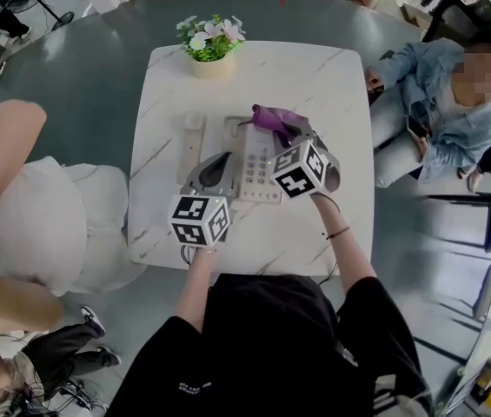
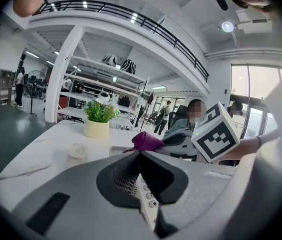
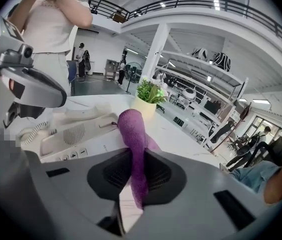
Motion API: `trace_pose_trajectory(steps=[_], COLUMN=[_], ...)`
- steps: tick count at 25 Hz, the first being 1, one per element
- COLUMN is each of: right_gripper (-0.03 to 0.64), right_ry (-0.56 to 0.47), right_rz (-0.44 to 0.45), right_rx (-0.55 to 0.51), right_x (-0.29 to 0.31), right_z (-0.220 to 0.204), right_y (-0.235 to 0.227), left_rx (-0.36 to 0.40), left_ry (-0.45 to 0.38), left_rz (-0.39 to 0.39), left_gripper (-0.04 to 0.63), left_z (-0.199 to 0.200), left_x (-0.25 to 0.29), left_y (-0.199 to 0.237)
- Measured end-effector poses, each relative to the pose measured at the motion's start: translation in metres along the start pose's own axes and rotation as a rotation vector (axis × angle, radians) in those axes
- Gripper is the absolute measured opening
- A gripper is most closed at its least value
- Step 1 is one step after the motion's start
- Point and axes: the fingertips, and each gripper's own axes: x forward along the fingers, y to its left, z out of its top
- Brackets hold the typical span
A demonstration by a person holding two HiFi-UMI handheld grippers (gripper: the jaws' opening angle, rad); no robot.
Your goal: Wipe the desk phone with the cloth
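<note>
A white desk phone [image 1: 260,177] sits in the middle of a white marble table [image 1: 332,85], with its handset [image 1: 193,142] lying on the table to its left. My right gripper [image 1: 293,133] is shut on a purple cloth [image 1: 273,117], which it holds over the far right part of the phone. In the right gripper view the cloth [image 3: 131,129] sticks up between the jaws, and the phone's speaker grille [image 3: 63,134] lies beyond. My left gripper [image 1: 222,165] is shut with its tips over the phone's left side. The keypad [image 2: 148,194] shows just under it.
A potted plant [image 1: 210,46] stands at the table's far edge. A person in white [image 1: 36,215] stands close to the left side. Another person in a denim jacket [image 1: 441,102] sits at the right. The table's near edge [image 1: 254,268] is by my body.
</note>
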Motion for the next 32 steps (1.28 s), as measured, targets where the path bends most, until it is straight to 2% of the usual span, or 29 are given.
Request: trace_pose_trajectory(steps=[32], right_gripper=[0.043], right_ry=[0.052], right_rz=[0.132], right_rx=[-0.053], right_x=[-0.03], right_z=[-0.034], right_y=[0.076], left_rx=[-0.023], left_ry=[0.004], left_rz=[0.02], left_gripper=[-0.002], left_z=[-0.031], left_x=[-0.045], left_y=[-0.004])
